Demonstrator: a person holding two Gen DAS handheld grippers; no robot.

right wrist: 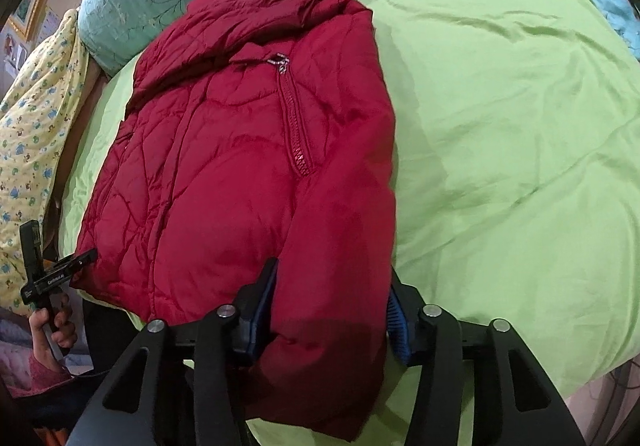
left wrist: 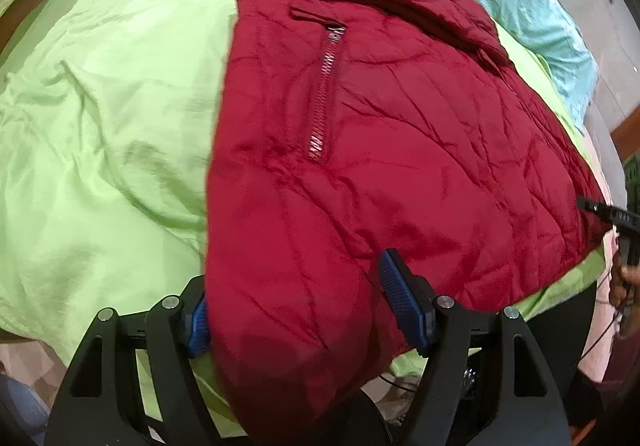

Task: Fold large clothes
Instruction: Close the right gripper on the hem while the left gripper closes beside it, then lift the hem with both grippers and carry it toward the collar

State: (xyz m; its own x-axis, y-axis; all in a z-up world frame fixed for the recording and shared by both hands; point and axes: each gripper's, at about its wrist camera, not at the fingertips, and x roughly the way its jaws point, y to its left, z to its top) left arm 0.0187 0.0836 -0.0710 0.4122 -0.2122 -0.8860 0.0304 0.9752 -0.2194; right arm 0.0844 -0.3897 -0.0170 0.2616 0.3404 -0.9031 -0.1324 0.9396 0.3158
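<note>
A red padded jacket (left wrist: 392,166) is laid on a lime-green bed sheet (left wrist: 104,118), filling the centre and right of the left wrist view and the centre-left of the right wrist view, collar toward the top of both frames and a chest-pocket zipper (left wrist: 326,94) exposed. The near edge of the jacket is held at two places: thick fabric is clamped between the fingers of the left gripper (left wrist: 296,298) at the bottom centre of its view, and a folded sleeve or side panel is pinched by the right gripper (right wrist: 332,306) at the bottom centre of its own; how firmly either bite is seated cannot be told, since the pads are partly buried in cloth. It is judged that the slick, puffy shell could slide out of either pinch if only the outer layer is caught, and that an uneven lift by the two sides would skew the fold or drag the sheet into wrinkles beneath. The jacket lies close to the bed's near edge, so a pull toward the bottom of the frame could tip it off. A turquoise floral quilt (right wrist: 132,2) is bunched just beyond the collar and a yellow printed blanket (right wrist: 32,94) lies at the left of the right wrist view; both could be snagged by a fold carried upward.
</note>
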